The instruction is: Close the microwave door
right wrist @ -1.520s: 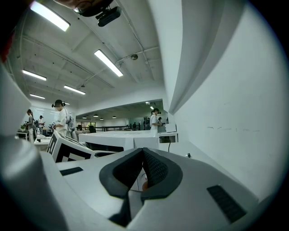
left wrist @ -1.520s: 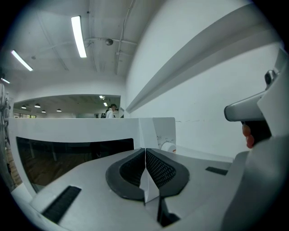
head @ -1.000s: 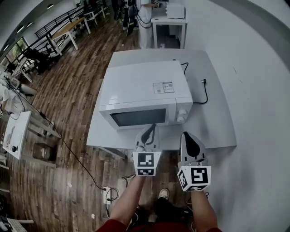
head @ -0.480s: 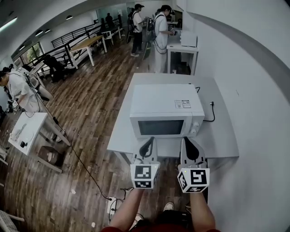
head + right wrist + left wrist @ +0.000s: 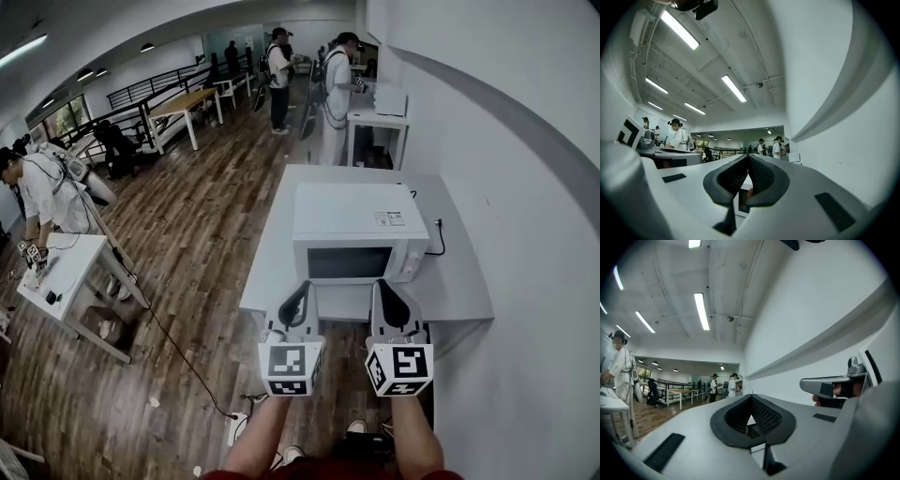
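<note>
A white microwave (image 5: 352, 225) stands on a grey table (image 5: 459, 291) against the right wall. Its door (image 5: 349, 263) with the dark window lies flush with the front, next to the knob panel (image 5: 410, 266). In the head view both grippers hover side by side just before the table's front edge, short of the microwave. The left gripper (image 5: 302, 287) and the right gripper (image 5: 382, 284) have their jaws together and hold nothing. From the left gripper view its tips (image 5: 751, 397) meet; in the right gripper view (image 5: 748, 158) a sliver of the microwave (image 5: 740, 202) shows through the gap.
A black cord and plug (image 5: 437, 225) lie on the table beside the microwave. A cable (image 5: 178, 356) runs over the wooden floor to a socket strip (image 5: 236, 427). A small white table (image 5: 56, 272) and a person (image 5: 37, 192) are at left; two people (image 5: 336, 84) stand beyond.
The view has lifted and drawn back, so the microwave now looks smaller, farther and squarer to me. Both grippers stay side by side in front of the table, jaws still together.
</note>
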